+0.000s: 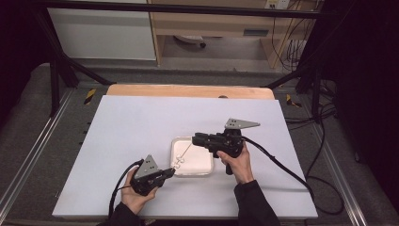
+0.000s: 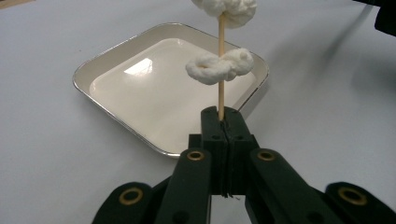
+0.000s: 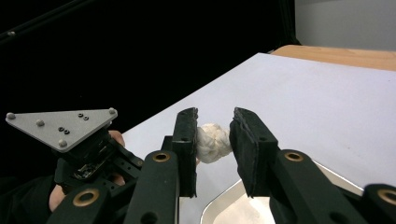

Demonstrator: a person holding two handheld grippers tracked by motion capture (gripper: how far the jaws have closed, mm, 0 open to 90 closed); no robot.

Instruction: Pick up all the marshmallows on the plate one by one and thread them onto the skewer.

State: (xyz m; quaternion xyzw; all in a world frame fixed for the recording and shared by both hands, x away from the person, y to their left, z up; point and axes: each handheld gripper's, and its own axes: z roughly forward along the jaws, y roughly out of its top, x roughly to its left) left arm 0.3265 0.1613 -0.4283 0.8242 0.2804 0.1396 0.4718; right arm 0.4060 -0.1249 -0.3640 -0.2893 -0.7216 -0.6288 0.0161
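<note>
Skewer [image 2: 221, 74]: thin wooden stick, running from your left tongs [image 2: 223, 122] up and across over the tray [image 1: 207, 170]. Two white marshmallows on it — lower one [image 2: 219, 66] sitting partway up the stick, upper one [image 3: 212, 142] near the far end.

L tongs: you're clenching them tight on the skewer's base, just off the tray's near-left corner.

R tongs [image 3: 213, 140]: you're holding them above the tray, jaws either side of the upper marshmallow; left pad touching it, small gap at the right pad, can't tell if you're squeezing it.

Tray: shallow, square, metal-rimmed, sitting mid-tabletop [image 1: 141, 127] on the white sheet.
</note>
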